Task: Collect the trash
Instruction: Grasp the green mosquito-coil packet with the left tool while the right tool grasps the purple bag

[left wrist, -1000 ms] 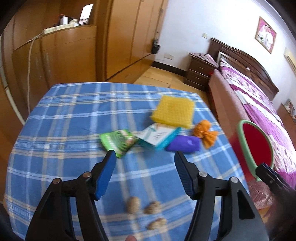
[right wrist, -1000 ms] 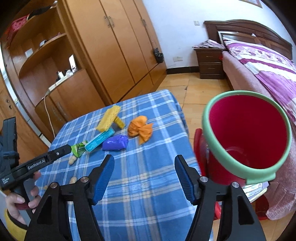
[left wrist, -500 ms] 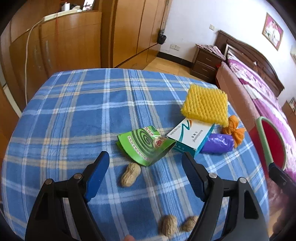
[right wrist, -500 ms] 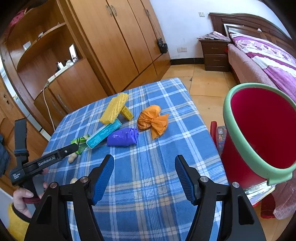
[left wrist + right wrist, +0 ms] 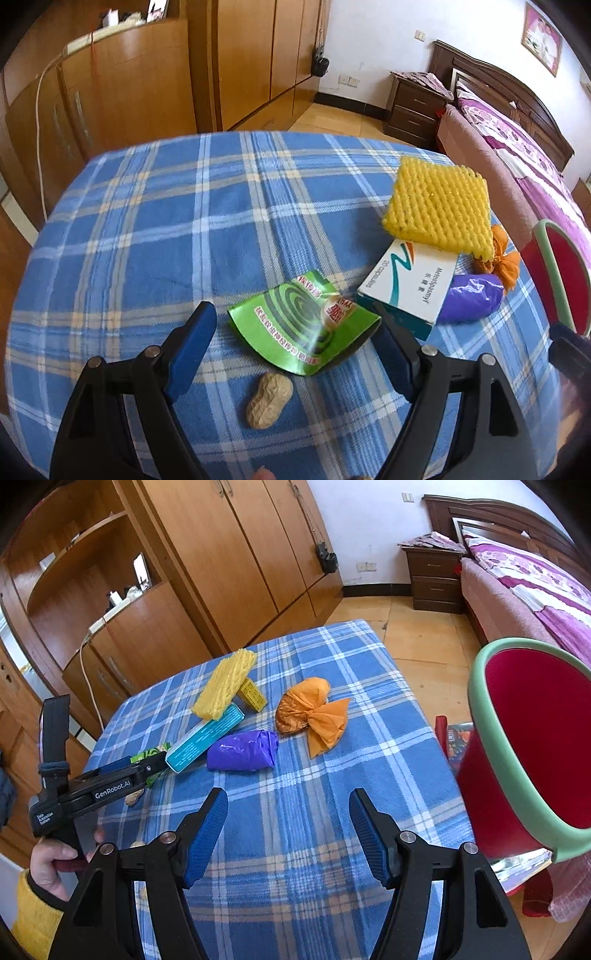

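Bedroom with wooden wardrobes (image 5: 229, 554) far left and a bed (image 5: 524, 587) far right; blue plaid cloth covers the bench (image 5: 147, 229). Trash sits in a cluster on the bench: green wrapper (image 5: 303, 328), white-teal carton (image 5: 406, 288), yellow foam net (image 5: 439, 206), purple bag (image 5: 243, 753), orange bag (image 5: 314, 716), small yellow box (image 5: 253, 696) tucked behind the net. One peanut (image 5: 269, 400) lies just near of the wrapper. Red bin with green rim (image 5: 517, 746) stands off the bench's right edge

Left claw (image 5: 291, 328) spread wide, pads straddling the green wrapper, right pad close to its edge; can't tell if it touches, no squeeze visible. Peanut sits between the fingers, nearer the camera

Right claw (image 5: 288, 827) spread fairly wide, nothing between the pads, hovering over bare cloth near of the purple bag. In its view a hand (image 5: 51, 864) with a yellow cuff grips the left claw's handle at far left
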### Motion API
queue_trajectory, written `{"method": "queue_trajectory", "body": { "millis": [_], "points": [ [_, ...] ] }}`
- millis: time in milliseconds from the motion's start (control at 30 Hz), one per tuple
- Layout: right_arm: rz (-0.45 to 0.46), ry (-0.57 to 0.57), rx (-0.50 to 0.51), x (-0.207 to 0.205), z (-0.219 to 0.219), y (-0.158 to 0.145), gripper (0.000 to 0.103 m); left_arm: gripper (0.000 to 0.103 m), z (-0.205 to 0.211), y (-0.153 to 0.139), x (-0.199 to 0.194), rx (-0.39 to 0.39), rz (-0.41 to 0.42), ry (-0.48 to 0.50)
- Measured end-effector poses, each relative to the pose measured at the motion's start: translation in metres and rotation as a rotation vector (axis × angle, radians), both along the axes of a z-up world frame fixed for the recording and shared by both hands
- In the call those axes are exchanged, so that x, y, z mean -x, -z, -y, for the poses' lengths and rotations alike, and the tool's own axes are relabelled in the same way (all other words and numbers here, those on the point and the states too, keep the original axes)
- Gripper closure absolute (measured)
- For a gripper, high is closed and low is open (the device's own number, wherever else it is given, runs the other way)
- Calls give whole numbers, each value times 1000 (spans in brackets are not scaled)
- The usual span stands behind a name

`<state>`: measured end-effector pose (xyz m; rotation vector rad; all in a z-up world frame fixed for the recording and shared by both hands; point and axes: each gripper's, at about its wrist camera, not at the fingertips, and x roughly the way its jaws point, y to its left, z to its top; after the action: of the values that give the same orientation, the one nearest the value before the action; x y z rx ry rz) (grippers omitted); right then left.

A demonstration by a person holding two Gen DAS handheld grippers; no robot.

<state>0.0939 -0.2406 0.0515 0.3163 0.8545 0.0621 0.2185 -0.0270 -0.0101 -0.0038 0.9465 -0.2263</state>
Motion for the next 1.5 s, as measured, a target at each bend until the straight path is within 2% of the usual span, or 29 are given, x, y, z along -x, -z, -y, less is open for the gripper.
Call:
{"method": "queue_trajectory", "body": {
  "millis": [100,200,467,733,833,1200,1267,1333,1367,1400,1433,1500],
  "points": [
    [-7,-12,2,-6,-4,2,33,37,-6,1,1,13,3,-28],
    [-11,-31,1,-12,-9,4,33,39,-11,-1,3,42,7,-31],
    [-19,-85,-1,-35,-26,11,33,40,-26,-14,17,101,46,-71],
    [-37,-127,41,-61,-46,23,33,40,-35,-16,30,125,62,-117],
    [-38,-141,58,-68,-56,25,29,40,-37,-17,30,132,63,-119],
    [-37,-149,128,-83,-76,33,30,40,-40,-16,31,137,66,-119],
    [-35,-143,133,-82,-75,33,51,40,-40,-16,32,137,67,-117],
    [-37,-147,128,-81,-74,32,60,40,-39,-16,33,137,69,-116],
    [-38,-150,121,-81,-74,33,68,40,-39,-16,34,137,68,-116],
    [-39,-151,120,-80,-74,33,69,40,-39,-16,35,138,68,-116],
    [-38,-153,117,-79,-73,33,75,40,-38,-16,36,139,69,-116],
    [-36,-158,115,-76,-72,33,79,40,-38,-16,36,139,68,-116]
  ]
}}
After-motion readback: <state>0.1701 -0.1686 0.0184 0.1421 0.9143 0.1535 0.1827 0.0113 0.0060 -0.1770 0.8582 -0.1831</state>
